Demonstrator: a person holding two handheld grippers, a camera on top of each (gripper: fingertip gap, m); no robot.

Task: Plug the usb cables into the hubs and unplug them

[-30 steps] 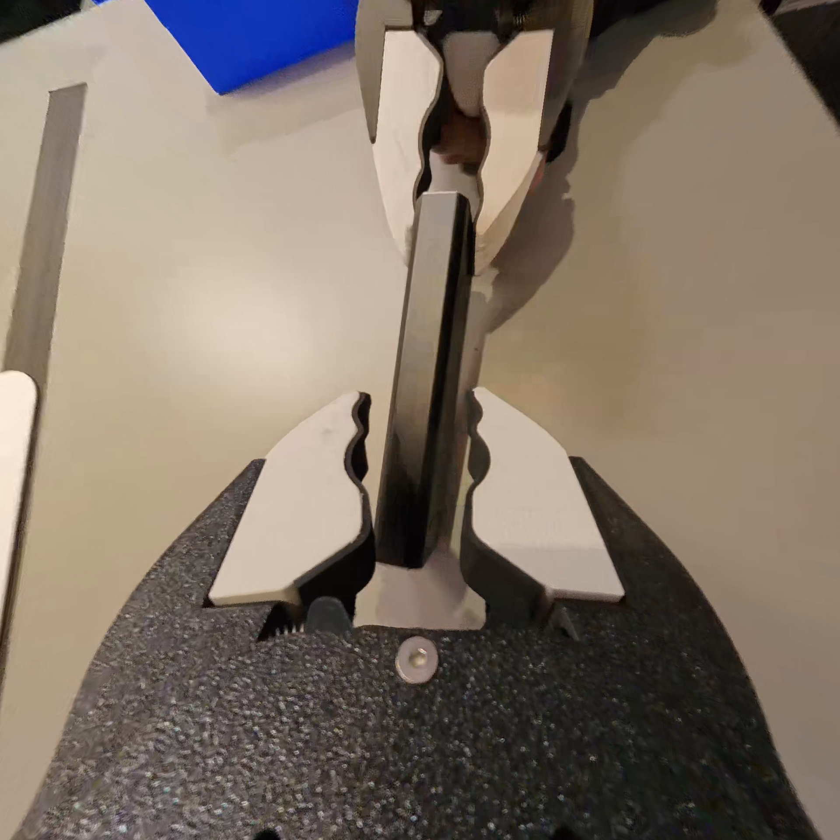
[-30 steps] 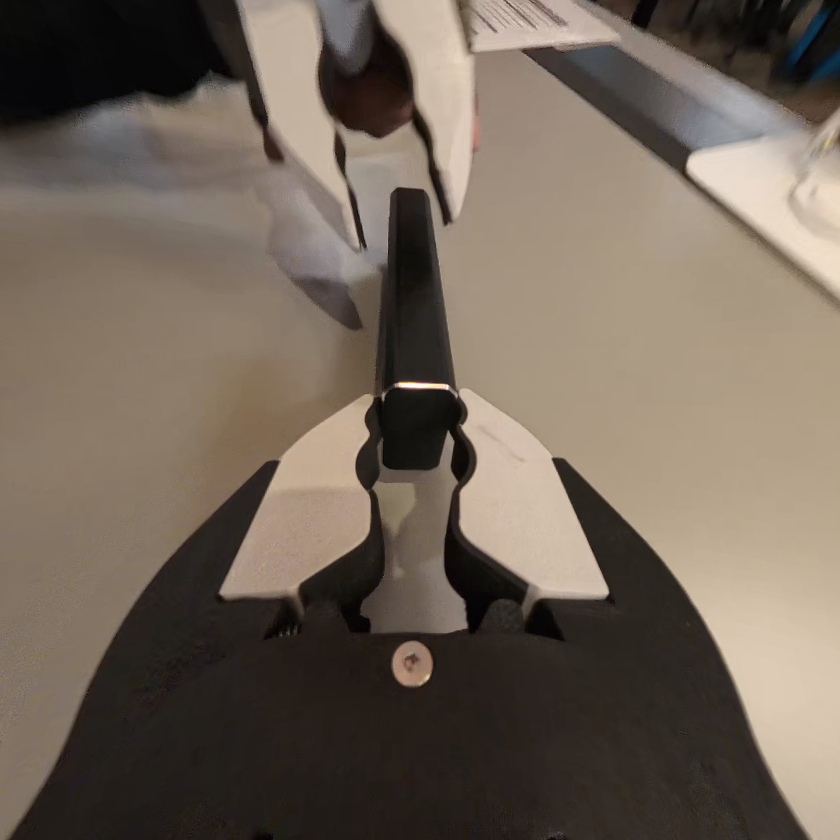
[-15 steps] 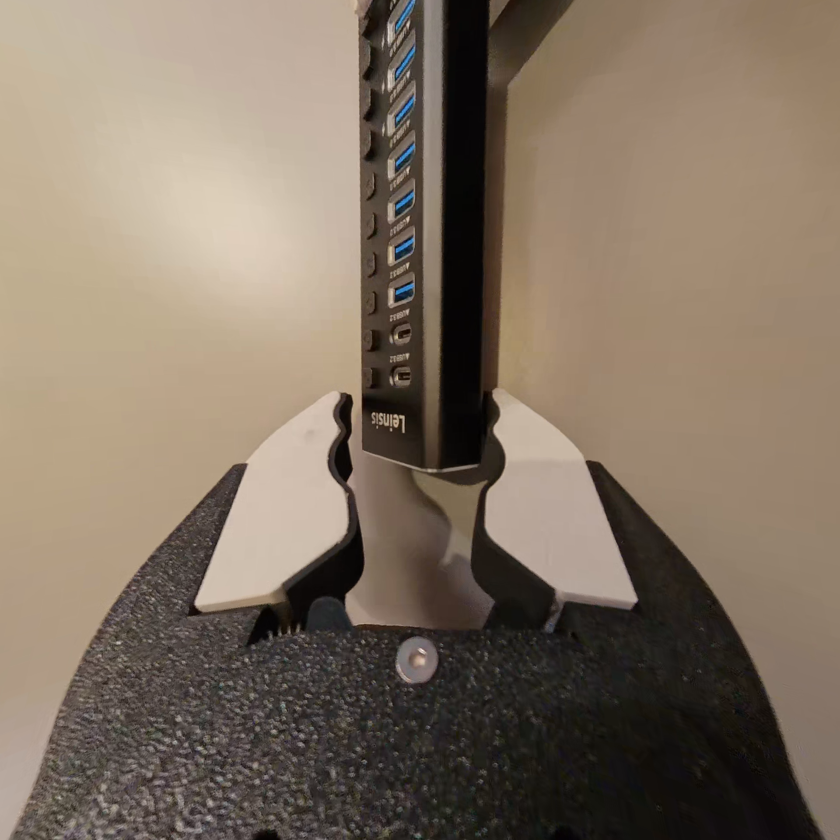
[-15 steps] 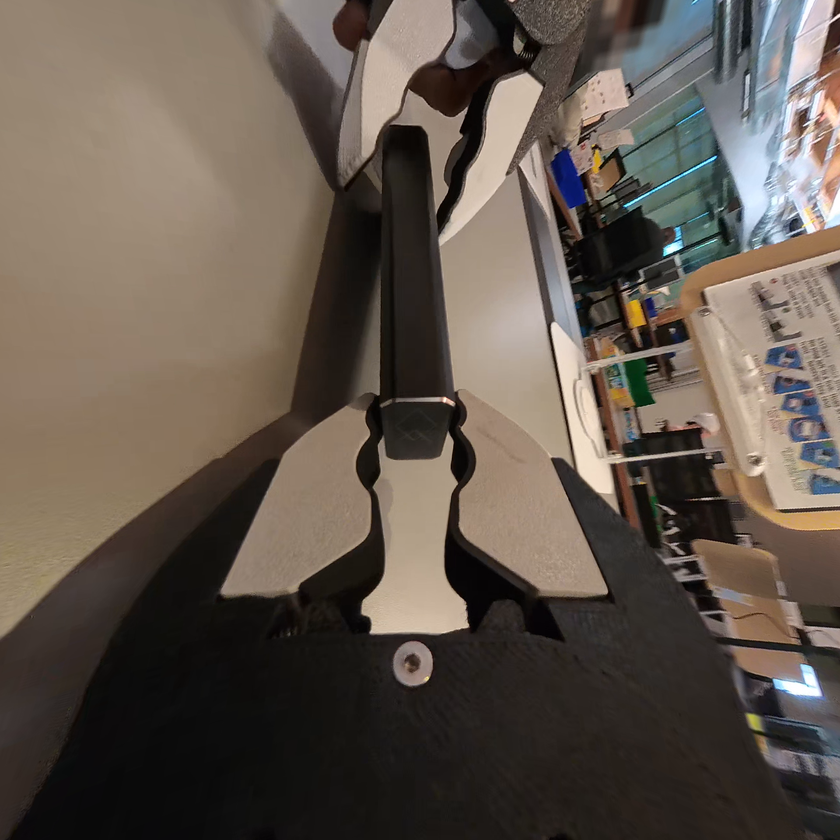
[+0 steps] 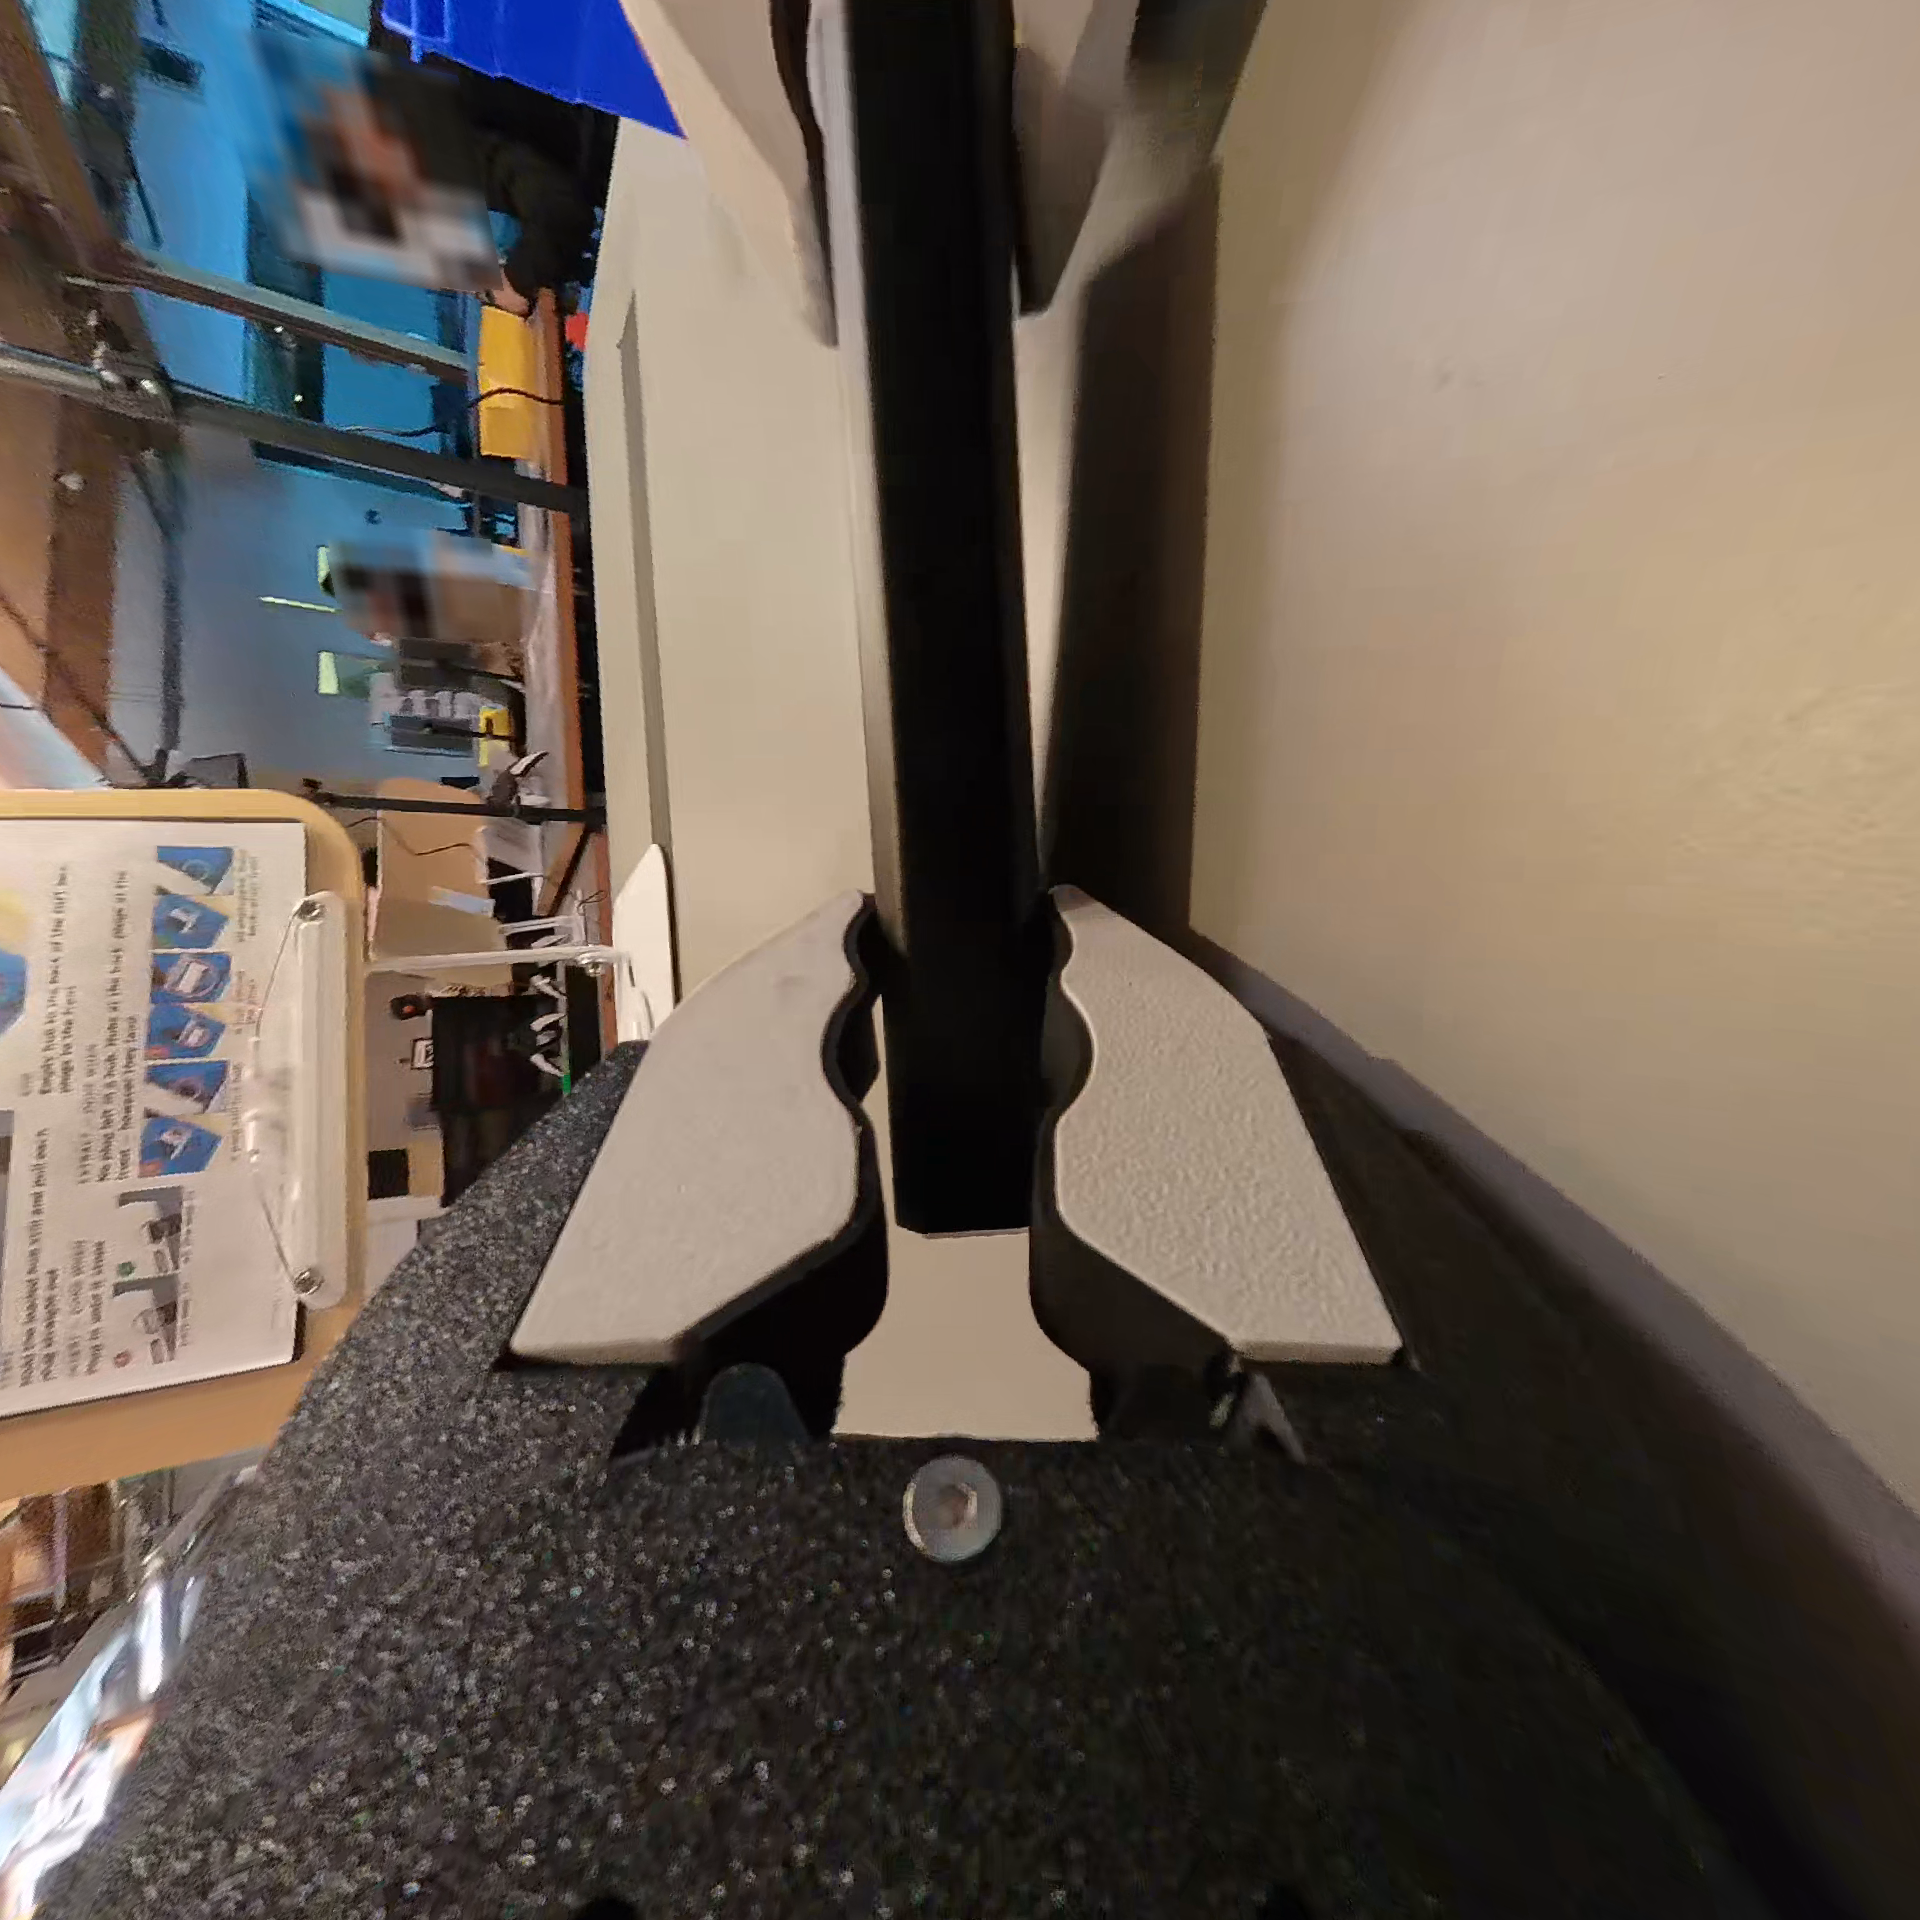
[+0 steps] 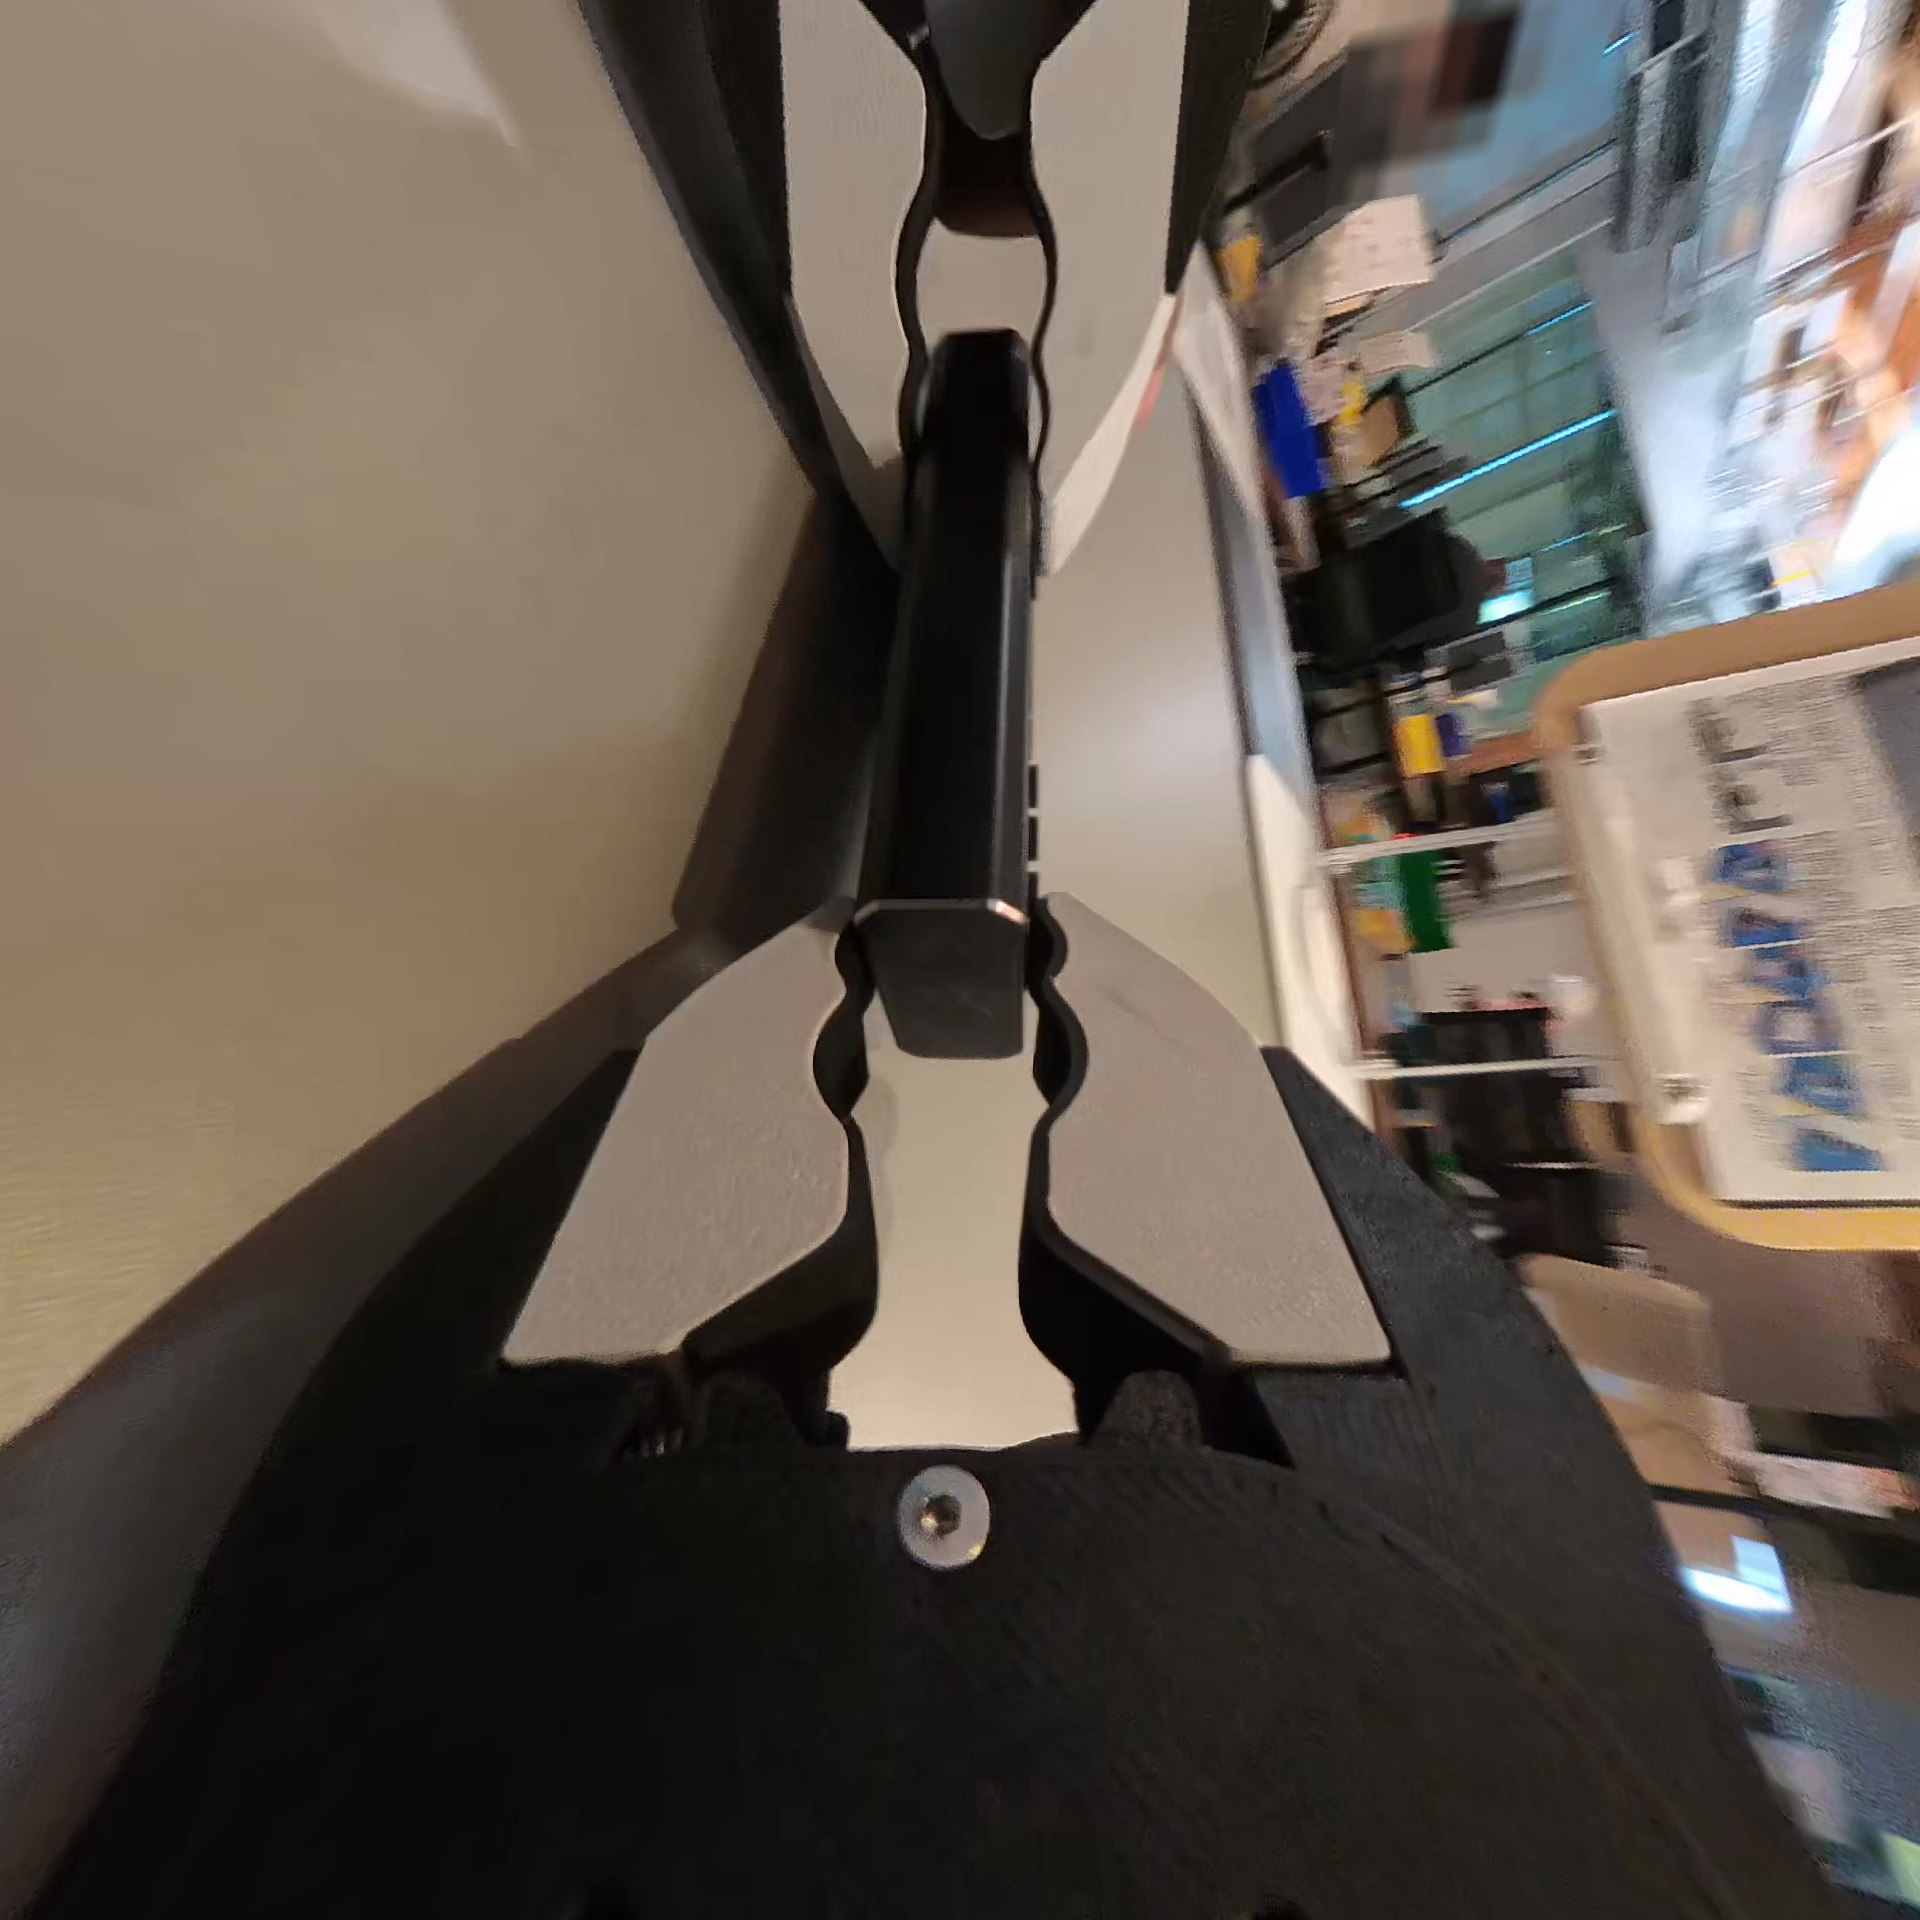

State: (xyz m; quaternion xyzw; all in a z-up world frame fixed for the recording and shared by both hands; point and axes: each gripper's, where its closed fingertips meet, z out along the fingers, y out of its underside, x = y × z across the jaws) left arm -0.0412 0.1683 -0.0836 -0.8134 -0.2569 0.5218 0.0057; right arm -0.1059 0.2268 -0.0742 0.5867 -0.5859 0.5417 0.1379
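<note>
Black and long, the hub (image 5: 956, 644) is held at both ends, one gripper clamped on each, over a pale beige table (image 5: 1558, 623).

In the left wrist view, the left gripper (image 5: 958, 1049) has its two grey fingers (image 5: 717, 1132) pressed against the hub's near end, so it is clenched on the bar. From there the hub runs straight out toward twelve o'clock, along the gripper's own line. At the far end the right gripper's pale fingers are closed around it, though blur softens them.

The right wrist view gives the mirror of this. The right gripper (image 6: 943, 987) grips the square end cap between its fingertips, clenched likewise, and the hub (image 6: 961, 665) again points to twelve o'clock, where the left gripper's fingers meet it. A row of small marks shows along the hub's edge at about one o'clock; I cannot tell whether they are ports or buttons.

Both views are rolled sideways, with the room and an instruction sheet (image 6: 1766, 935) standing on edge, so I judge the hub is mid-turn in the air. No cable is visible. Neither hand is nearer: each holds its own end, and the long axis joins them, so any next turn must be shared.
</note>
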